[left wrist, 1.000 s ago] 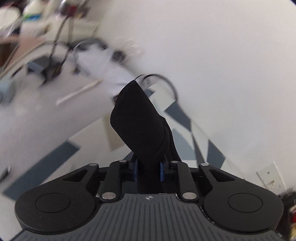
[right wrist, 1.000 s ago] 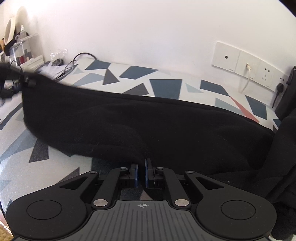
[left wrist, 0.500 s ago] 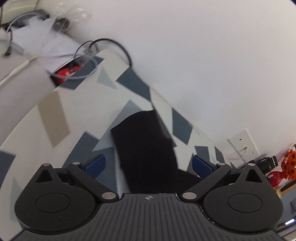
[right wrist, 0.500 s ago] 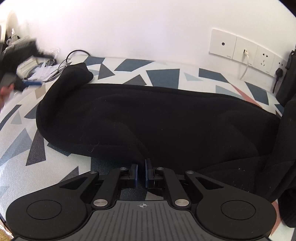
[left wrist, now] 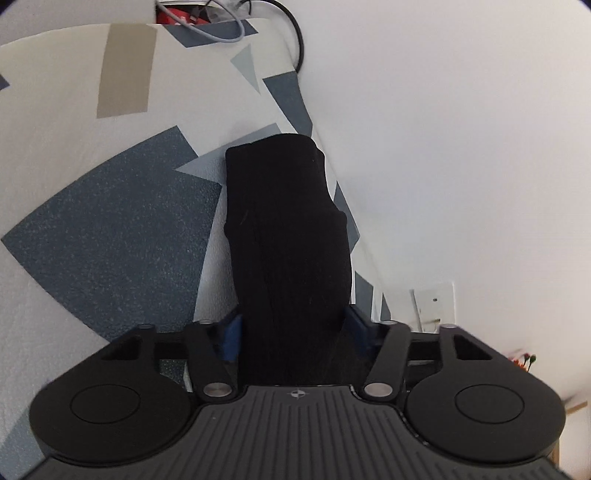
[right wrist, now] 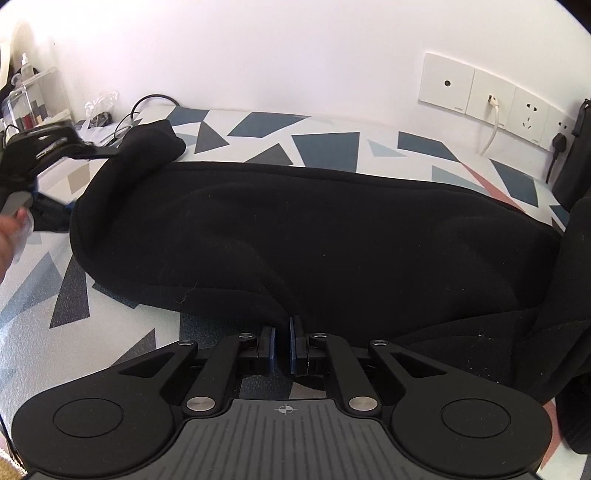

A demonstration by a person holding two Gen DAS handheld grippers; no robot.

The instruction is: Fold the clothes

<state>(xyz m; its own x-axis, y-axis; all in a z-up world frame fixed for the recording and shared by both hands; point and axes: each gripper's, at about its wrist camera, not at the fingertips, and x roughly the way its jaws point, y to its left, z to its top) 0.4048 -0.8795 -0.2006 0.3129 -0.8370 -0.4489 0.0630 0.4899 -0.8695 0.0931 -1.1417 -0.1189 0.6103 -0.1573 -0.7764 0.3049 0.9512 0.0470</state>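
Black garment [right wrist: 314, 236] lies spread lengthwise across the patterned table [right wrist: 325, 144], a white surface with blue, grey and one reddish triangle shape, set against a white wall [right wrist: 277, 51]. Its long upper edge runs roughly parallel to the wall. Far-left end is bunched into a raised lump near the table's back-left corner.

Right gripper [right wrist: 282, 341]: jaws nearly closed, blue pads narrow, pinching the near hem of the black garment at bottom centre. Fabric sits between the pads.

Left gripper [left wrist: 295, 332]: jaws closing, about a third open, with a band of the black garment running between the blue pads and stretching forward onto the table toward the wall. Fabric fills the gap edge to edge; can't tell if the pads press it yet. In the right wrist view the left gripper is blurred at far left, at the garment's bunched end, with part of a hand [right wrist: 11, 236] at the frame edge.

Wall sockets [right wrist: 491, 99] sit on the wall at right, a white cable [right wrist: 493, 129] plugged in, a black plug [right wrist: 559, 142] next to it. Cables [left wrist: 236, 26] and clutter lie past the table's far-left corner. More dark fabric [right wrist: 576, 295] hangs at the right edge.
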